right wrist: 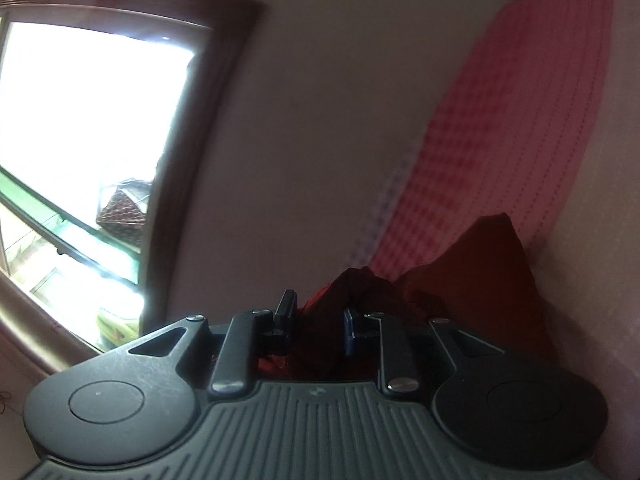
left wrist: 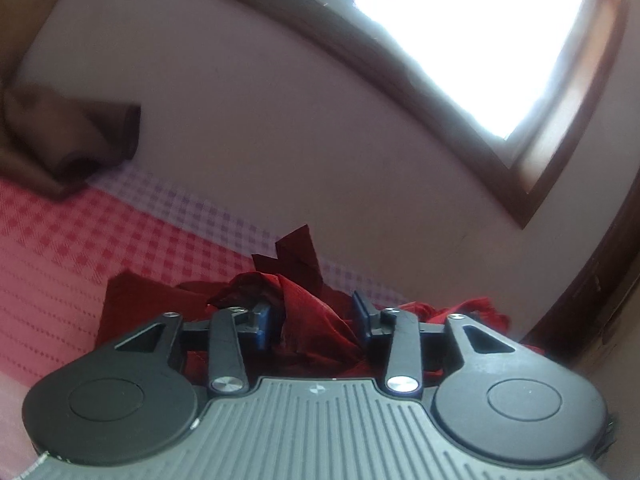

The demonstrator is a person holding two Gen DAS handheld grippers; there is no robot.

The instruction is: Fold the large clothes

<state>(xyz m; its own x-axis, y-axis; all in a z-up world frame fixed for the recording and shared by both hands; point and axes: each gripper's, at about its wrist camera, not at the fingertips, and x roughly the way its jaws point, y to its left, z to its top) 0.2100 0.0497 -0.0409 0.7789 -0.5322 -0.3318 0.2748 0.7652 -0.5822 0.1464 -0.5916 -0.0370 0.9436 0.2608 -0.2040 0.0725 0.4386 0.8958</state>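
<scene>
A dark red garment [left wrist: 316, 320] lies bunched on the red checked bed sheet [left wrist: 80, 240]. My left gripper [left wrist: 316, 316] has its jaws apart, with a fold of the red cloth standing between the blue pads [left wrist: 264, 320]. In the right wrist view the same red garment [right wrist: 480, 280] is heaped against the sheet [right wrist: 500, 120]. My right gripper [right wrist: 318, 320] also has its jaws apart, and dark red cloth sits between the fingers. I cannot tell whether either pair of pads presses the cloth.
A brown pillow or folded blanket [left wrist: 68, 140] lies at the far left of the bed. A plain wall [left wrist: 280, 120] rises behind the bed, with a brown-framed bright window [left wrist: 480, 40], also in the right wrist view [right wrist: 80, 140].
</scene>
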